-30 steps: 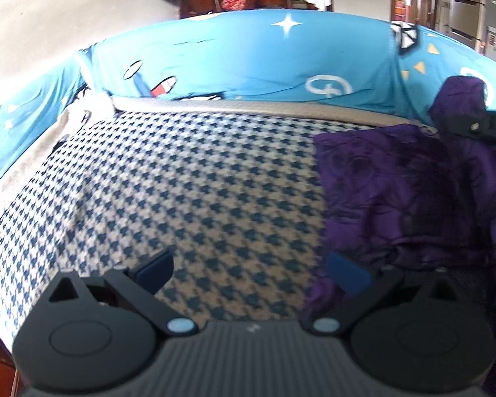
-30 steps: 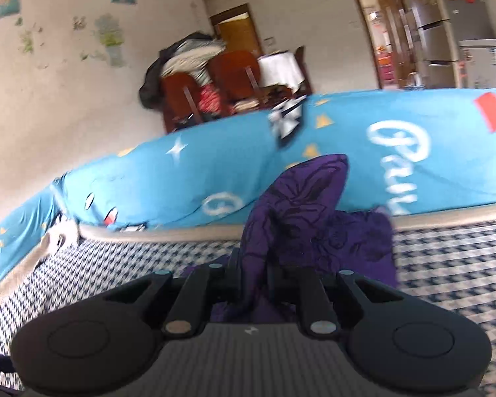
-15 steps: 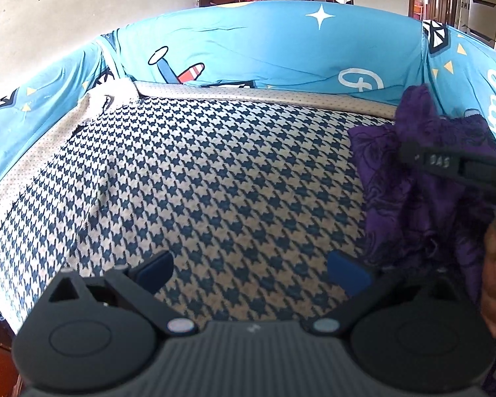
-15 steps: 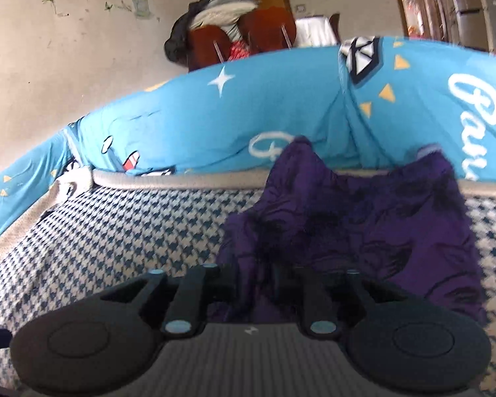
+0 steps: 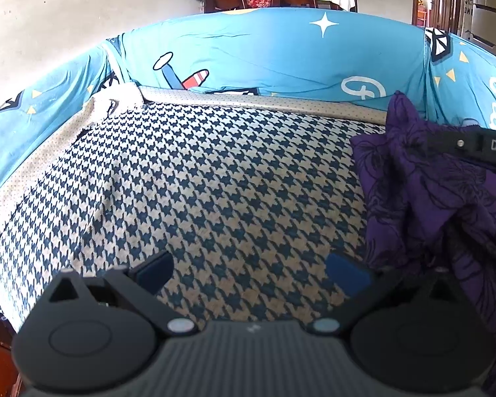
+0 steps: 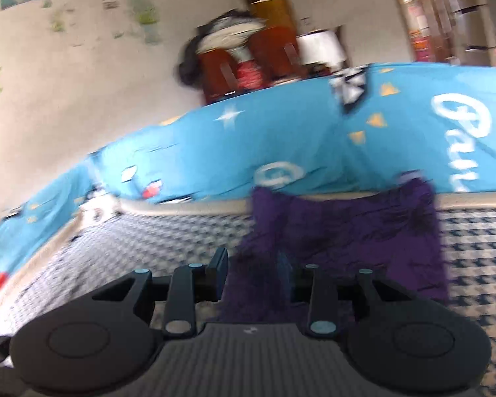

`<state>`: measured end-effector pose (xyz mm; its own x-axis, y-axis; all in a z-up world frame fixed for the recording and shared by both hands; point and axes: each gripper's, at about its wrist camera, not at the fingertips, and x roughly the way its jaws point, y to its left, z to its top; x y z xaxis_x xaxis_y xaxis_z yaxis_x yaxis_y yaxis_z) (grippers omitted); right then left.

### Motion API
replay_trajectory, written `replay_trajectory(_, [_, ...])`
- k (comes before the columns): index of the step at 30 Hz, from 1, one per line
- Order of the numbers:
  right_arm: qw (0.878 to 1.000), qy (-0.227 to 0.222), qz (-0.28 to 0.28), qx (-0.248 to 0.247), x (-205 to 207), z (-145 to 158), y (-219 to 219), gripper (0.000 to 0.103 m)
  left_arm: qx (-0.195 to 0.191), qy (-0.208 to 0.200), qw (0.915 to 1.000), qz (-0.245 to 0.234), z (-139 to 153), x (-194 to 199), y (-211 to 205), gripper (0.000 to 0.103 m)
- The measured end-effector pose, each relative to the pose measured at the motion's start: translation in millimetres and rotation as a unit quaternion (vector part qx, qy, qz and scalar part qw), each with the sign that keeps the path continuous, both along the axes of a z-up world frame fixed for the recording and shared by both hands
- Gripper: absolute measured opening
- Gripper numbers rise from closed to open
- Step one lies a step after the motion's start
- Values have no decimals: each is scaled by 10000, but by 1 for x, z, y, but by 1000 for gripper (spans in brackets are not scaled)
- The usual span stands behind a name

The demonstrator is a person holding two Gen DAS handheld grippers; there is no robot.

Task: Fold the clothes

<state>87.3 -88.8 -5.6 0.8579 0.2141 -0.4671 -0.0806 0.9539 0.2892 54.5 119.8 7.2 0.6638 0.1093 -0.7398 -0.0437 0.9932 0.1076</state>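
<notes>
Purple garment (image 5: 423, 198) lies bunched at the right side of the houndstooth-covered bed (image 5: 215, 192), close to the blue printed bumper (image 5: 281, 56). My left view gives it sharp: dark floral lines over the purple, deep folds, one corner peaking upward, and the right gripper (image 5: 473, 147) reaching across it from the right edge. My left gripper (image 5: 248, 271) hangs over bare houndstooth with its fingers spread wide, grasping nothing. My right view is smeared with blur; there the cloth hangs between the fingers (image 6: 220, 269), which stand partly apart, and I cannot tell whether they still pinch it.
</notes>
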Motion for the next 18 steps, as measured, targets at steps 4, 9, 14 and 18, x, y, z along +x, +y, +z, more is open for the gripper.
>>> replay_trajectory(4, [9991,316,-277,-73,9,-8,-8,35,-11,-6,10000,-9,1,0,-1,103])
replay_trajectory(9, [9983,572,47,-120,13,-26,5,28,-46,-1,10000,25,2,1,0,103])
replay_trajectory(14, [9964,556,520,-365,15,-34,34,25,-54,6,10000,70,2,2,2,103])
replay_trajectory(18, [9937,739,672,-512,20,-44,49,26,-88,17,9999,92,2,2,4,103])
